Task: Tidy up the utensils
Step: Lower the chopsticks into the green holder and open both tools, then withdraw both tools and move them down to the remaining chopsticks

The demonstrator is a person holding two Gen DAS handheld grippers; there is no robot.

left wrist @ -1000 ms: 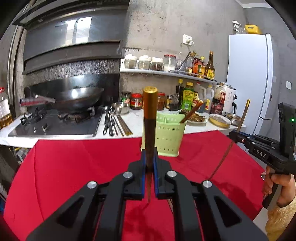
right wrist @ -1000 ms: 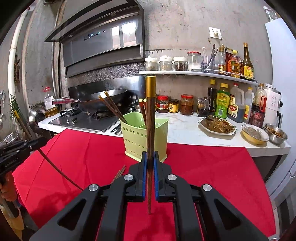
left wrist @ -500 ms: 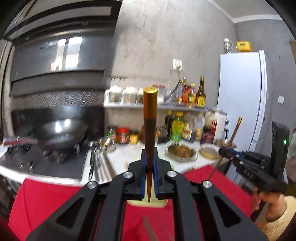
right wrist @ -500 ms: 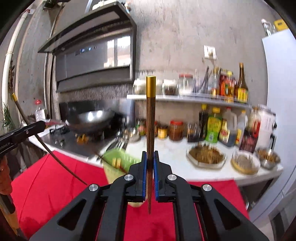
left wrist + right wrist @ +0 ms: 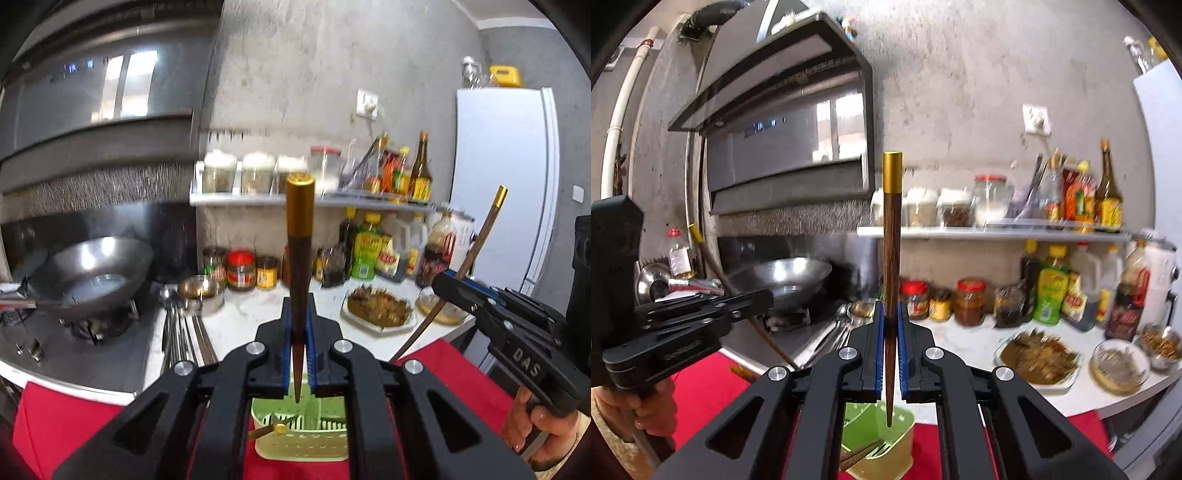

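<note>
Your left gripper has its fingers pinched tight on a chopstick. It stands upright betw. the blue pads, gold cap up top, thin tip poking out below the fingers. That tip hangs right over the green holder, which sits low in the left wrist view on the red cloth. Can't tell if the tip is inside the rim or just above it. One gold-capped stick already lies slanted in the holder's left compartment.

Your right gripper is the same story: fingers closed on a 2nd chopstick, vertical, gold cap up, point down. In the right wrist view its tip lines up w/ the holder's back compartment; brown sticks lean in the front part, below-left of the tip.

Each cam catches the other tool. Right gripper shows at the right edge of the left view, its stick tilted, cap up-right. Left gripper shows at the left edge of the right view, w/ your hand on the grip.

Beyond the holder: white surface w/ a row of metal utensils, a small steel bowl, a plate of food, jars & sauce bottles along the wall. Wok on the stove at left, fridge at right. Background is motion-blurred.
</note>
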